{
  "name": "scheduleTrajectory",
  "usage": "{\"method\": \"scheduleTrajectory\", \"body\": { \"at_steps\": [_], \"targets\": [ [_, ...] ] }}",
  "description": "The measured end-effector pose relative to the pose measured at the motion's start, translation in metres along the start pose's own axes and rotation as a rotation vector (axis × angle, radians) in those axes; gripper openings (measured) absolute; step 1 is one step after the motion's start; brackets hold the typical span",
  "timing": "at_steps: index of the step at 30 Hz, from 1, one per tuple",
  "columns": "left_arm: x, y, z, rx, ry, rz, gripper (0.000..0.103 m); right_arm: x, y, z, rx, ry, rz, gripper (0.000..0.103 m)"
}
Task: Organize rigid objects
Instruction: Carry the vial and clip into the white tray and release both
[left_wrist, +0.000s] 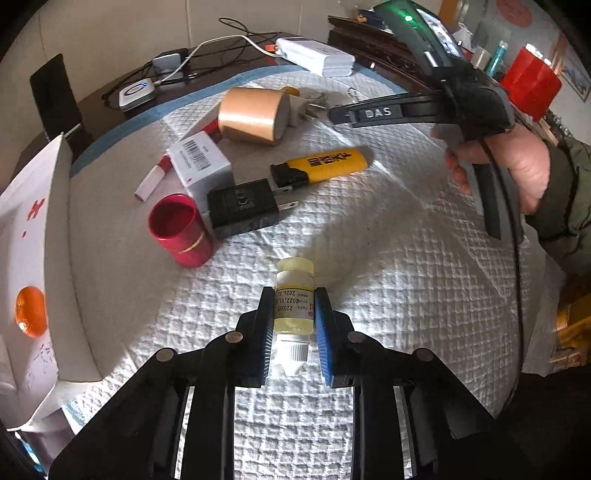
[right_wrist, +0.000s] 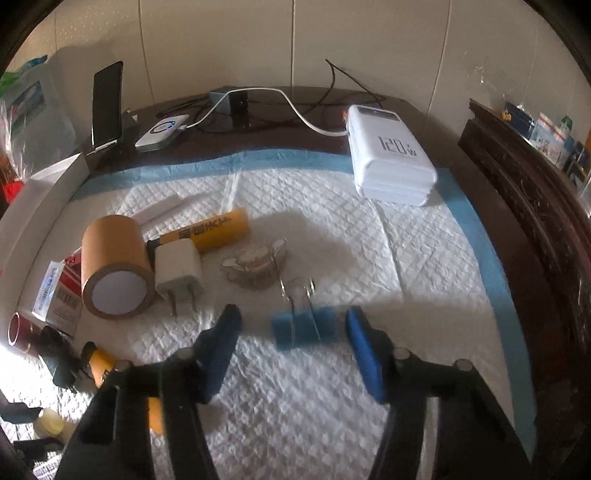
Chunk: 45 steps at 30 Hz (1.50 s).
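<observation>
Most of the sorting looks undone, judging by the spread — nearly everything lies loose on the white quilted pad (left_wrist: 388, 258). One item is in hand: the left gripper (left_wrist: 293, 321) is clamped on a small dropper bottle (left_wrist: 294, 295), blue pads pressing both sides of the labelled body, white nozzle pointing back toward the camera, yellowish cap pointing away. Can't tell if the bottle is lifted or resting on the pad.

Loose items left, w/ no grouping visible: red cup (left_wrist: 177, 229) on its side, black charger (left_wrist: 242, 210) touching it, white barcode box (left_wrist: 201, 162) behind, yellow lighter (left_wrist: 321, 166) next to the charger, tape roll (left_wrist: 253, 114) farther back w/ a white plug (right_wrist: 179, 271) beside it. A white box (left_wrist: 33, 280) stands at the left edge — maybe the destination, not sure.

Right gripper (right_wrist: 291, 347) hangs w/ its fingers spread wide apart, holding nothing. The blue binder clip (right_wrist: 304, 326) sits between the two fingertips, just ahead of them, wire handles pointing away; not touched yet as far as I can tell. A winged trinket (right_wrist: 255, 264) lies near, beyond the clip. White power bank (right_wrist: 391, 166) at the pad's far right corner, well apart from the clutter.

Est. progress: early, one pick in hand, clip likely next.
</observation>
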<state>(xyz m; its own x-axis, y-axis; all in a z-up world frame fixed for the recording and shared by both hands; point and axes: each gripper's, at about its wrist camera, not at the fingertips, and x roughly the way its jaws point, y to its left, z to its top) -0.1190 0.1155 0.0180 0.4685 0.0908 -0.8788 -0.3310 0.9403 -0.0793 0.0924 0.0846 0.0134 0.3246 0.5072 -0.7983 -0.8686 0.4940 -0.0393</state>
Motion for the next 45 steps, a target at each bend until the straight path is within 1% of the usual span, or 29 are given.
{"method": "scheduleTrajectory", "body": {
  "at_steps": [1,3,6,9,11,14,18,21,25,29,34,45],
  "targets": [
    [-0.001,0.001,0.0,-0.007,-0.003,0.0,0.019,-0.001,0.002,0.001,-0.014,0.003,0.001,0.031],
    [-0.004,0.002,-0.001,-0.022,-0.015,-0.007,0.019,-0.004,0.004,0.001,-0.016,0.006,-0.006,0.031],
    [-0.012,0.003,-0.002,-0.032,-0.041,-0.017,0.019,-0.016,-0.002,-0.001,0.049,-0.012,0.014,0.031],
    [-0.021,0.003,-0.001,-0.038,-0.076,-0.017,0.019,-0.039,-0.005,-0.003,0.111,-0.056,0.025,0.031],
    [-0.031,0.0,-0.001,-0.035,-0.106,-0.012,0.019,-0.061,0.001,-0.004,0.132,-0.1,0.044,0.031],
    [-0.049,-0.003,0.002,-0.047,-0.163,0.019,0.019,-0.086,0.012,-0.008,0.134,-0.148,0.076,0.031],
    [-0.078,0.008,0.008,-0.12,-0.242,0.088,0.02,-0.117,0.032,-0.012,0.14,-0.202,0.151,0.031],
    [-0.097,0.02,0.013,-0.182,-0.291,0.139,0.02,-0.131,0.045,-0.01,0.146,-0.231,0.184,0.031],
    [-0.118,0.032,0.012,-0.227,-0.34,0.157,0.02,-0.146,0.057,-0.01,0.14,-0.259,0.197,0.031],
    [-0.124,0.043,0.007,-0.249,-0.341,0.171,0.02,-0.15,0.061,-0.011,0.147,-0.256,0.192,0.031],
    [-0.13,0.051,0.0,-0.262,-0.337,0.186,0.02,-0.151,0.067,-0.011,0.15,-0.253,0.207,0.031],
    [-0.144,0.076,-0.018,-0.308,-0.348,0.238,0.02,-0.162,0.103,0.0,0.096,-0.276,0.255,0.031]
  ]
}}
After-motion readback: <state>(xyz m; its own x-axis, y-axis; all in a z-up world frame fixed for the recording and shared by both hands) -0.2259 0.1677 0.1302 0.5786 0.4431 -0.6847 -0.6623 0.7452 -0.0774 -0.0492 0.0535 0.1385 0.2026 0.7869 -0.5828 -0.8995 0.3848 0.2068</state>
